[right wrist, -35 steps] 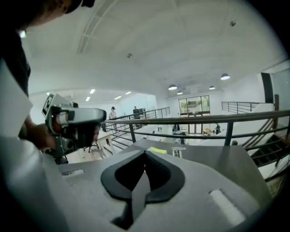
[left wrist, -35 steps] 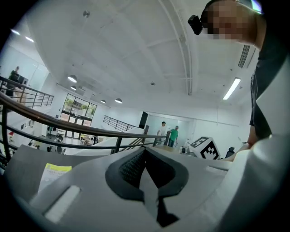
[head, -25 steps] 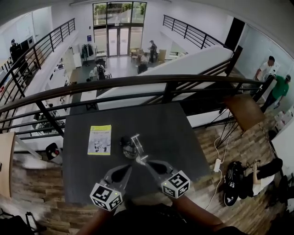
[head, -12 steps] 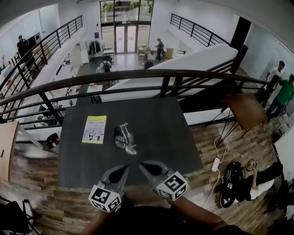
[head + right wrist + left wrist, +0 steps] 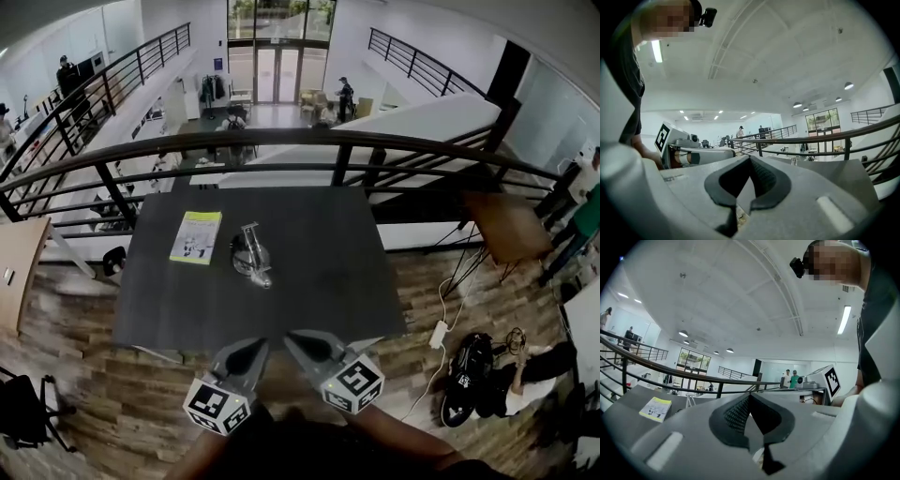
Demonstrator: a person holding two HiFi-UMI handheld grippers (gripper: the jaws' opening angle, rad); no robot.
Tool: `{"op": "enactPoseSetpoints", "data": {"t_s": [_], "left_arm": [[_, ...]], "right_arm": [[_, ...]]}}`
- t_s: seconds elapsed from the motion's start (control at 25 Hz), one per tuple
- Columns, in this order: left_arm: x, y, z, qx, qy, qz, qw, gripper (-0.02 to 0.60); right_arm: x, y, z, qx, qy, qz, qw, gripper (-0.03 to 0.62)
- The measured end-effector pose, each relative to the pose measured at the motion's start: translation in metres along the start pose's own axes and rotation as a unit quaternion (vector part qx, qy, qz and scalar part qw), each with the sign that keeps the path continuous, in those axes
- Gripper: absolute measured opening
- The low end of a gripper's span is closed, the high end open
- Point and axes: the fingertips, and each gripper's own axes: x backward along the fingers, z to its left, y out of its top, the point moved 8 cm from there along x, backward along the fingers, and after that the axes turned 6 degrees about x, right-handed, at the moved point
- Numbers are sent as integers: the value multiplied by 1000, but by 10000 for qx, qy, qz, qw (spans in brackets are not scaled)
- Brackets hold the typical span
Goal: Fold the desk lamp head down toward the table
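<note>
Table at the railing, lamp and booklet on top

The desk lamp [image 5: 251, 255] sits on the table [image 5: 319, 281], left of centre, the booklet [image 5: 196, 236] just beside it on its left. The railing [image 5: 281, 141] runs behind. The left gripper [image 5: 255, 347] and right gripper [image 5: 292, 339] are side by side at the near edge, well apart from the lamp.

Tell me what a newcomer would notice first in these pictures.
A dark table stands against a black railing on a balcony over a bright hall. On it, a small silver desk lamp sits left of the middle, with a yellow-green booklet just to its left. Off the table's near edge, the left gripper and right gripper hang side by side, both shut and empty.
</note>
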Motion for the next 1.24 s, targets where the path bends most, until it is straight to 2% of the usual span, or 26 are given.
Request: {"op": "enactPoseSetpoints", "data": {"t_s": [0.24,0.56,1.24], "left_arm": [[12,-6,-23,-48,29,-31,10000,2],[25,2,-31,-203,57,-135,9997,2],[24,5,-39,-216,45,-255,9994,2]], "right_arm": [[16,1,17,78,119,-129,9998,2],[22,11,30,189,89,-245,9995,2],[33,14,29,235,-51,-293,9993,2]]}}
